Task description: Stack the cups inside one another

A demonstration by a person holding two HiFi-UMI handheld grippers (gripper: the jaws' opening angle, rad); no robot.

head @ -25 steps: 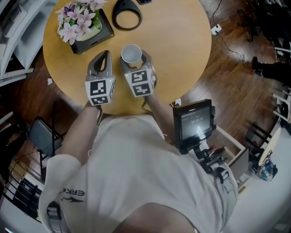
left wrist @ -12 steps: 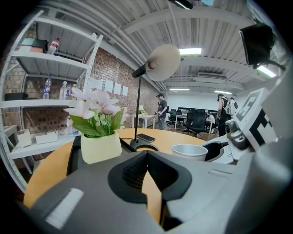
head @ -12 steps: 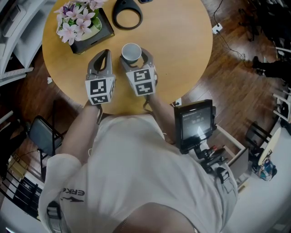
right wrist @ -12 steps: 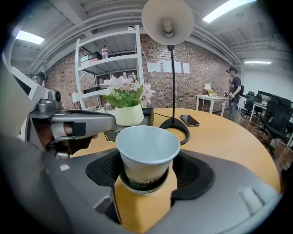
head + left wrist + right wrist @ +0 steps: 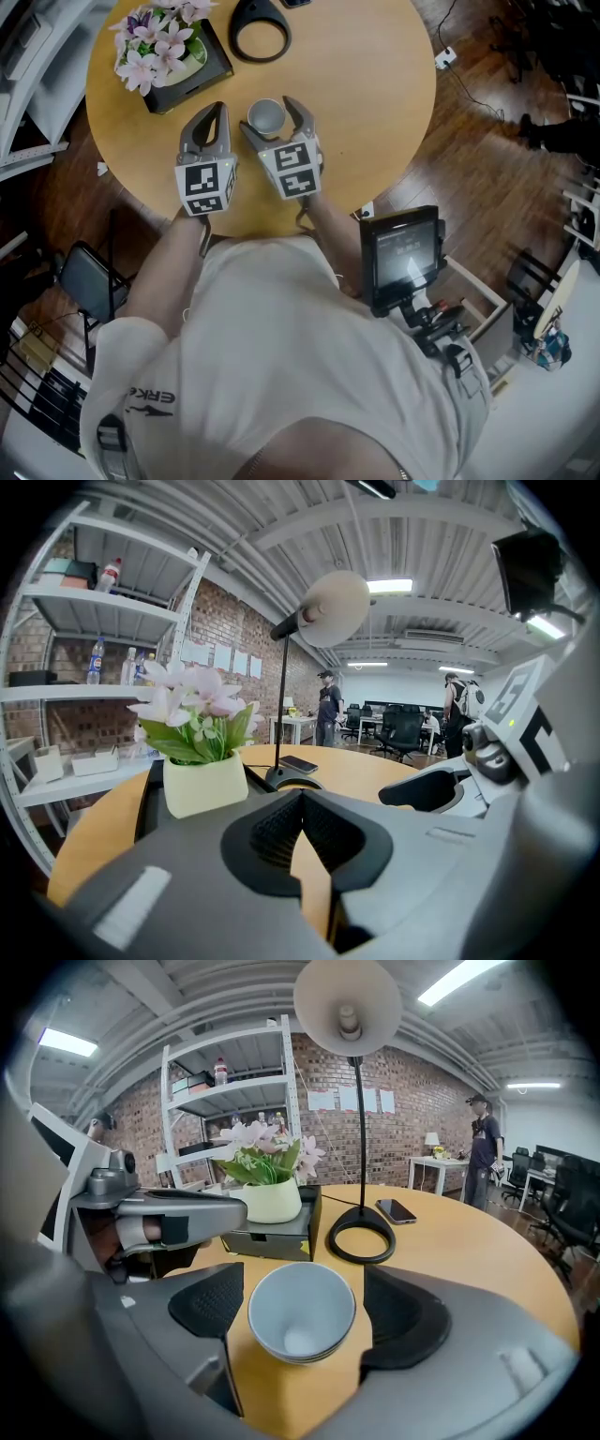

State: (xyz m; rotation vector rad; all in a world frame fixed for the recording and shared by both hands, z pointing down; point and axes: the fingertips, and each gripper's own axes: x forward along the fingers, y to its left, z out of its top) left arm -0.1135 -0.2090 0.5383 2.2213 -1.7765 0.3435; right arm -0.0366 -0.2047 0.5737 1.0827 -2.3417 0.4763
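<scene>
Stacked cups [image 5: 302, 1314] on table [image 5: 375, 84], between right gripper's [image 5: 271, 119] jaws.
Jaws just opened wide, pads clear; left gripper [image 5: 214, 120] pressed together, empty. Risk: a retreating jaw clips the rim, toppling the cups.

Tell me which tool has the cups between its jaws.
The right tool: its jaws have just been opening and stand clear either side of the stacked cups. The left tool is shut, empty.

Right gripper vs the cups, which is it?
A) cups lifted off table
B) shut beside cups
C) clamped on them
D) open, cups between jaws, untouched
D: on the right gripper the jaws have just been opening and stand clear either side of the cups on the table.
</scene>
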